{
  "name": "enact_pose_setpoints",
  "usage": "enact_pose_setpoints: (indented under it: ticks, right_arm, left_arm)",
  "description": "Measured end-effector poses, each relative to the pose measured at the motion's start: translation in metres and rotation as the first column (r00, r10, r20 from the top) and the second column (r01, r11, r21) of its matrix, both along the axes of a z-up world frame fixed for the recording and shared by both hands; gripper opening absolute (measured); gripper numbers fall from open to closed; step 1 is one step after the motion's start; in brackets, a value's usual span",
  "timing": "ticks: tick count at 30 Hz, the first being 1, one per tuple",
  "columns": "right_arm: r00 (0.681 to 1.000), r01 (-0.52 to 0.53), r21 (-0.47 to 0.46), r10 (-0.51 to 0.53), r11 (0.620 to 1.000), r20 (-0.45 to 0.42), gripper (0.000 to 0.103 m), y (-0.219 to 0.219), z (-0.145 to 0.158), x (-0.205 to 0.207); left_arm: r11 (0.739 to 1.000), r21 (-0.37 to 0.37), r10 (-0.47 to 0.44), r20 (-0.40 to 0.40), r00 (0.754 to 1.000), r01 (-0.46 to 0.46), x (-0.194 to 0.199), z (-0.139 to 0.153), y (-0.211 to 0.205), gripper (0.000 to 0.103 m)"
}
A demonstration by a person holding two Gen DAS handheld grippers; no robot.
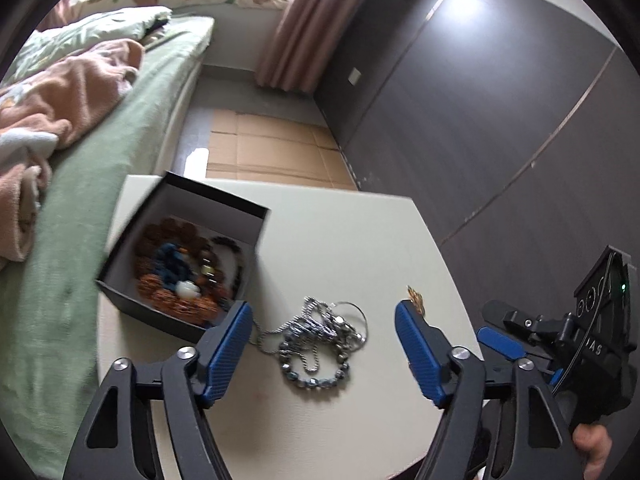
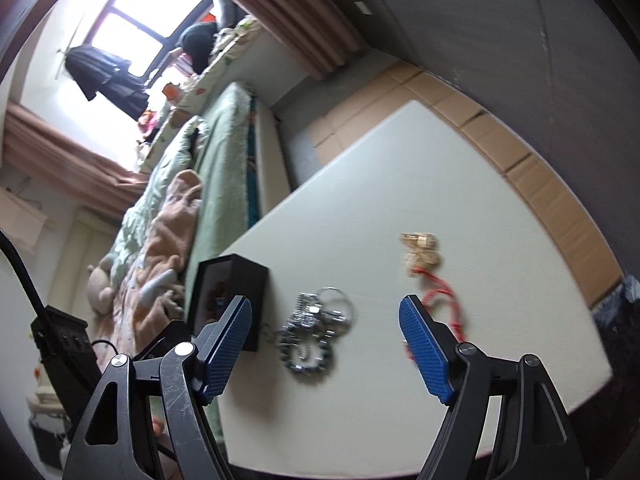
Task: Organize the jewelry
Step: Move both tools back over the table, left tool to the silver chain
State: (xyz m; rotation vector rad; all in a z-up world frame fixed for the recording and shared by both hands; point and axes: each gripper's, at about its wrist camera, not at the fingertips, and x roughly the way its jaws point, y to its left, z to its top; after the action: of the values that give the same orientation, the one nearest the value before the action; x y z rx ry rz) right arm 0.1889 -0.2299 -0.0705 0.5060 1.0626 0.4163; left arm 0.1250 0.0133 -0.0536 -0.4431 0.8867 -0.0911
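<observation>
On the pale cream tabletop [image 1: 340, 240] a tangled heap of silver chains and faceted bead strands [image 1: 320, 340] lies just beside an open black square box [image 1: 180, 256]. The box has a pale lining and holds brown, orange and dark blue bead bracelets [image 1: 180, 276]. The left gripper [image 1: 324, 344] hangs over the tabletop with its blue-padded jaws spread wide and nothing held; the silver heap shows between the two fingers, and the pads do not press on it. The right gripper [image 2: 325, 340] likewise stands wide and empty, the same silver heap appearing between its fingers. In the right wrist view a small gold-coloured ornament on a red cord [image 2: 420, 252] lies on the tabletop, apart from the silver heap on the side away from the box. A bed with a green sheet [image 1: 100, 180] and a crumpled pink blanket [image 1: 60, 96] runs along one tabletop edge, and flattened brown cardboard [image 1: 272, 148] covers the floor beyond.
</observation>
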Motion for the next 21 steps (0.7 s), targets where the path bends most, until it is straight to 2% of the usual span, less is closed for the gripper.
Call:
enact_pose_setpoints:
  ticks: [4, 5, 7, 10, 17, 21]
  right_arm:
    - [0.998, 0.036, 0.021, -0.035, 0.999, -0.05, 0.077, -0.021, -0.008, 0.003]
    - [0.998, 0.043, 0.028, -0.042, 0.999, -0.056, 0.077, -0.024, -0.008, 0.003]
    - [0.996, 0.059, 0.041, -0.056, 0.997, -0.066, 0.077, -0.034, -0.009, 0.004]
    - [0.996, 0.068, 0.055, -0.064, 0.996, -0.069, 0.077, -0.042, -0.009, 0.004]
    - [0.995, 0.068, 0.083, -0.062, 0.994, -0.078, 0.077, -0.053, -0.008, 0.011]
    - [0.994, 0.07, 0.098, -0.062, 0.993, -0.085, 0.077, -0.057, -0.009, 0.013]
  left_arm:
    - [0.999, 0.03, -0.034, -0.035, 0.999, 0.035, 0.013, -0.012, -0.019, 0.059]
    - [0.998, 0.036, -0.045, -0.045, 0.998, 0.047, 0.017, -0.016, -0.024, 0.057]
    - [0.997, 0.049, -0.063, -0.071, 0.995, 0.067, 0.025, -0.024, -0.034, 0.047]
    - [0.995, 0.06, -0.072, -0.103, 0.992, 0.078, 0.036, -0.036, -0.044, 0.039]
    - [0.994, 0.067, -0.069, -0.155, 0.985, 0.081, 0.056, -0.056, -0.055, 0.035]
    - [0.992, 0.099, -0.06, -0.187, 0.981, 0.079, 0.063, -0.064, -0.061, 0.035]
